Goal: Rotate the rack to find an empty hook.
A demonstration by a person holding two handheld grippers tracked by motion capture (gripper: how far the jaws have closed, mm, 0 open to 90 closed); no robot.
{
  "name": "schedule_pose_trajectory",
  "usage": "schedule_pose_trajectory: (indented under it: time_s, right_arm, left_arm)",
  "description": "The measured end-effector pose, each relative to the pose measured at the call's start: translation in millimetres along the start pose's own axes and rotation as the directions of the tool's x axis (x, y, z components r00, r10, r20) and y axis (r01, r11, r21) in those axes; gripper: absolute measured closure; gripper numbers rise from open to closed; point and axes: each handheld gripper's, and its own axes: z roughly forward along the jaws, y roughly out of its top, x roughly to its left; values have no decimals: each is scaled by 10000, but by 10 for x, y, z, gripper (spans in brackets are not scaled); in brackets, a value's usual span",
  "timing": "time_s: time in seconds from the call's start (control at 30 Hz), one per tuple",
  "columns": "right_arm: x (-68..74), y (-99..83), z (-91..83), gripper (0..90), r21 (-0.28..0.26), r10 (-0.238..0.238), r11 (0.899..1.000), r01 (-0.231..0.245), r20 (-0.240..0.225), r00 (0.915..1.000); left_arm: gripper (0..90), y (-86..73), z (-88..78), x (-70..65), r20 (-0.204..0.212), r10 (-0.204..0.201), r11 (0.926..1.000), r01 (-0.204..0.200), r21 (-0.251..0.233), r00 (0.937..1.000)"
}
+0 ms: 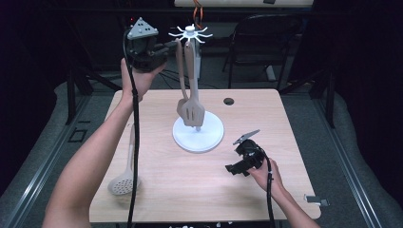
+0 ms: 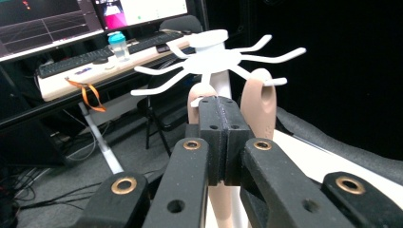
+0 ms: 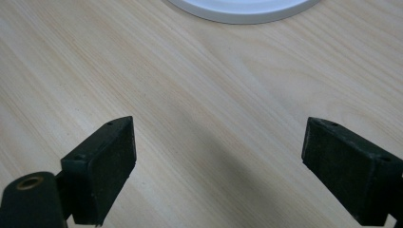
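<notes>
A beige spatula handle [image 2: 202, 97] hung on a hook of the white rack [image 1: 192, 33], beside a second utensil [image 2: 259, 107]. The left gripper [image 1: 167, 47] was raised there, jaws closed on that handle's top. The right gripper [image 1: 231, 167] rested low over the table [image 1: 266, 118], jaws wide apart and empty. A skimmer [image 1: 124, 180] lay at the table's near left.
</notes>
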Motion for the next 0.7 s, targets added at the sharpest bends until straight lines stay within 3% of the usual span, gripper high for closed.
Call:
schedule_pose_trajectory:
  time_s: [0.7]
  right_arm:
    - [2,-3,10,107,-16,13,10000,-13,0,10000]
  left_arm:
    - [898,32,143,211,-678,-358,9991,374,222,9971]
